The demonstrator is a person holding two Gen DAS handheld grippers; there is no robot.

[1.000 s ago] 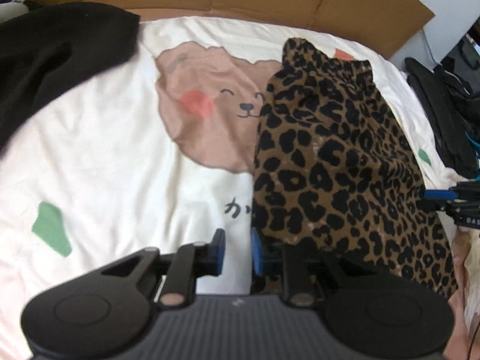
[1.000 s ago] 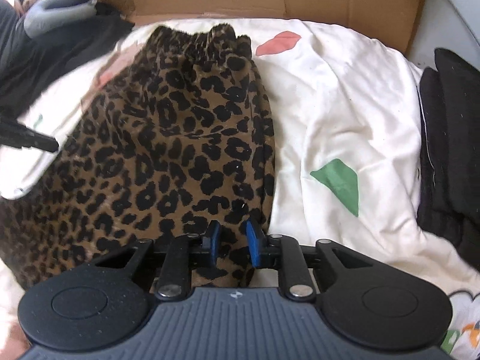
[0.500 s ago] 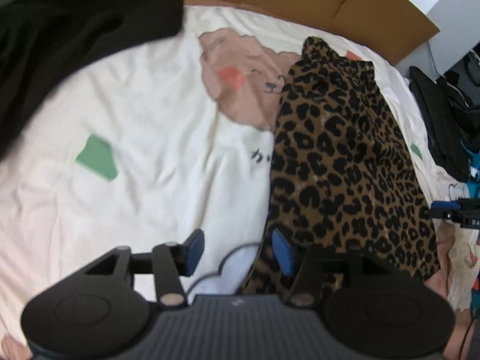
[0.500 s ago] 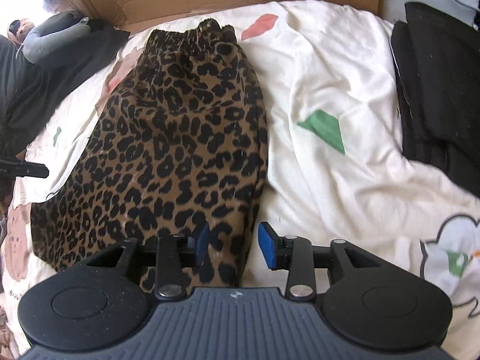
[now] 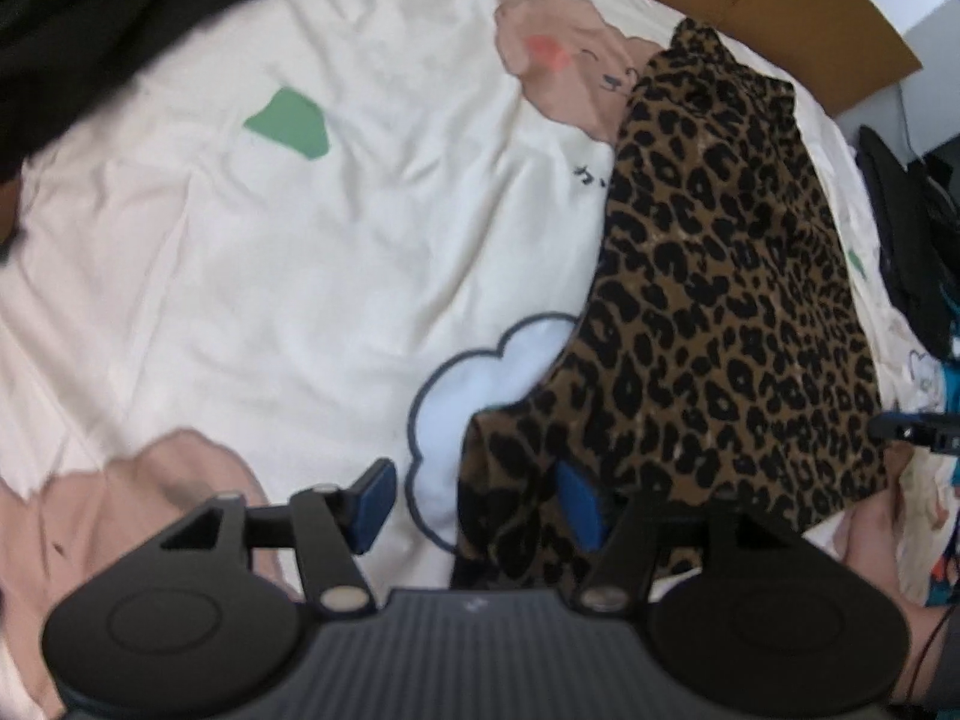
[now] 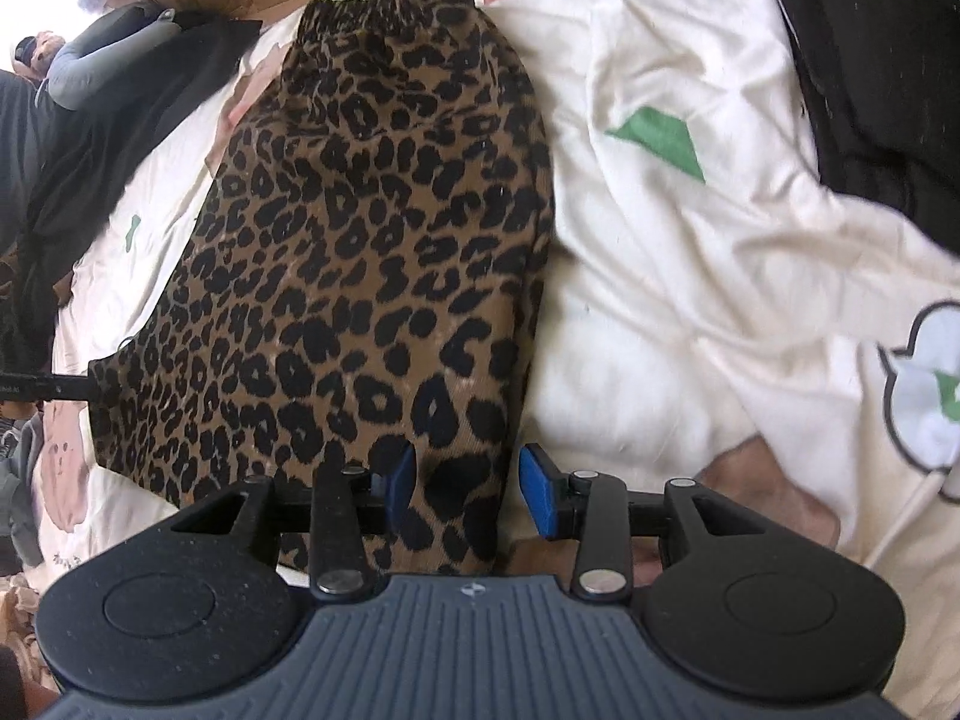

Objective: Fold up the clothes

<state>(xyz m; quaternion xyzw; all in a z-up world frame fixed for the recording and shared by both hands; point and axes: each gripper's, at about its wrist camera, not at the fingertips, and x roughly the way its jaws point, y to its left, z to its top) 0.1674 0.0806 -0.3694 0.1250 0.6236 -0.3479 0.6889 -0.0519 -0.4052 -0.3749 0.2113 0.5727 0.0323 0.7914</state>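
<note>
Both grippers stand at the hem end of the leopard skirt, its long axis running away toward the waistband; left gripper opening over a corner, right gripper half-wide, cloth between, unpinched.

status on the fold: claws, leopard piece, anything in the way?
Left claw opening, right claw open, neither pinching. Leopard garment flat on bedsheet, hem between pads. Black clothes alongside, clear.

Matt leopard-print cloth skirt on a soft creased cotton sheet, brown corrugated cardboard behind
</note>
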